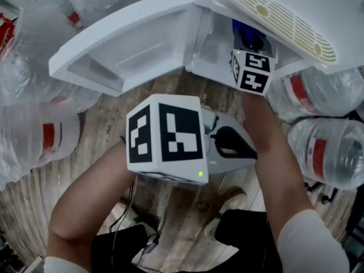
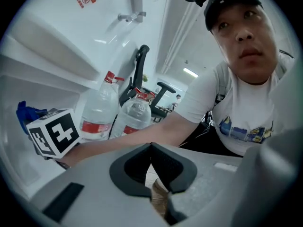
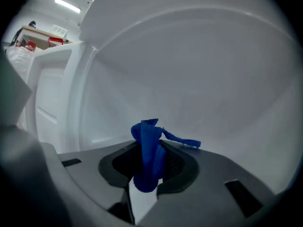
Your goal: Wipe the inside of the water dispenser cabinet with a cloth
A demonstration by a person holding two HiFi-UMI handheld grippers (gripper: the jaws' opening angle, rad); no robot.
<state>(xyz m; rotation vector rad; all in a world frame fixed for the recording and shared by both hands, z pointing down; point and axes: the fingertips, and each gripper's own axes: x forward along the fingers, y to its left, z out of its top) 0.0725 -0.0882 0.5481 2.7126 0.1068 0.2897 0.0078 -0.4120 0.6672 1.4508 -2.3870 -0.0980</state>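
Head view: R arm stretched fwd, right gripper pushed into the open water dispenser cabinet. Left gripper hangs back over the wood floor, jaws together, nothing between them. Only the right gripper view shows me its jaws pinching the blue cloth, bunched near the white inner wall. Cabinet door open at left; water bottles crowd both sides.

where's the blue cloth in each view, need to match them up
Head view: blue cloth upper right, inside the white cabinet, above a marker cube.
Left gripper view: far left, beside that cube.
Right gripper view: centre, pinched by the right gripper.
Shared landmark: the cabinet's white wall behind it.
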